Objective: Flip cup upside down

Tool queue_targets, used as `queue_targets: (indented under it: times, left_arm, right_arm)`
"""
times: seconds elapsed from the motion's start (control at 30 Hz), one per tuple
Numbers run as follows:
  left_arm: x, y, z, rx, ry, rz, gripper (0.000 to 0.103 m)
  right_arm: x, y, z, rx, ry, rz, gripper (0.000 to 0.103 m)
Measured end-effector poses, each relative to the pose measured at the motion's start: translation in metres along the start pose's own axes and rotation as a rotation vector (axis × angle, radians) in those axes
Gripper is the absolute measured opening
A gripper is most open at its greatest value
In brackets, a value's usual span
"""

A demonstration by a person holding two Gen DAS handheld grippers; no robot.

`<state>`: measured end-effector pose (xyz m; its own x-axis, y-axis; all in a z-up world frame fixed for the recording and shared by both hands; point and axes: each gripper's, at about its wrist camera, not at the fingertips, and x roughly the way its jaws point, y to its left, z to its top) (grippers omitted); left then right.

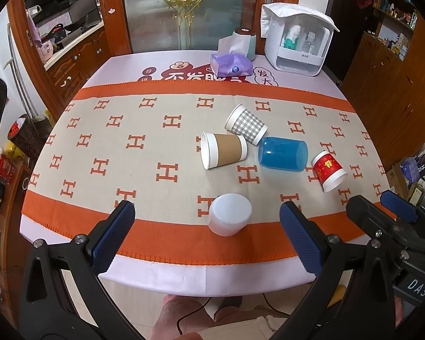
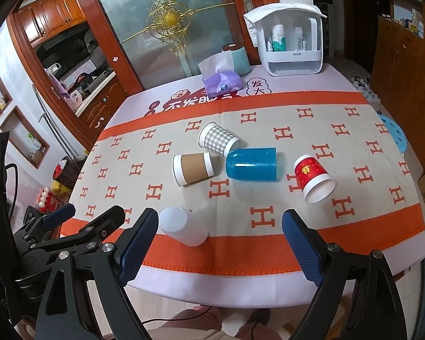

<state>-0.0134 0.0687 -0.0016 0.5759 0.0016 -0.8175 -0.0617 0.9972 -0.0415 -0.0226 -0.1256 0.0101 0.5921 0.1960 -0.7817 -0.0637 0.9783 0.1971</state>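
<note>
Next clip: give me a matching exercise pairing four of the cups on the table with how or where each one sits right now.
Cups:
1. white cup
2. blue cup
3. red cup
4. checked cup

States:
A. on its side, farthest right
B. standing upside down near the front edge
C. on its side, farthest back, rim against the blue one
D. on its side between the brown cup and the red one

Pairs: 1-B, 2-D, 3-A, 4-C
</note>
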Motion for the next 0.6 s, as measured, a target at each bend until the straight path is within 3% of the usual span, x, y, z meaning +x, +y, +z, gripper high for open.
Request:
queue_targets:
  times: [0.6]
  left_arm:
    - [0.0069,0.0046,0.0033,0.004,0.008,0.010,0.101]
  right_arm:
    - [0.0076,0.0028,0.0024,0.004,0.013,0.003,0.090]
